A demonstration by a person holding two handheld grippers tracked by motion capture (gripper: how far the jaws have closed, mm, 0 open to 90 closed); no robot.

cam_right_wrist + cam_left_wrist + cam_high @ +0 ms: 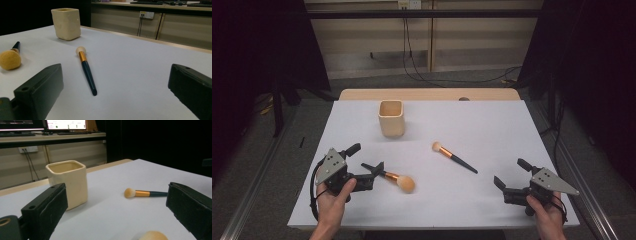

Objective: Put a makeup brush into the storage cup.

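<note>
A cream square cup stands upright at the table's back middle. A fluffy-headed brush lies front left, its dark handle end between the jaws of my left gripper, which is open; the left gripper view has only its tan head at the bottom edge. A slimmer brush with a small pale head, orange ferrule and dark handle lies mid-table. My right gripper is open at the front right, apart from that slim brush, with nothing between its jaws.
A white sheet covers the table, with a wooden strip at the far edge. Cables hang on the wall behind. Dark curtains flank both sides. Monitors sit on a far desk.
</note>
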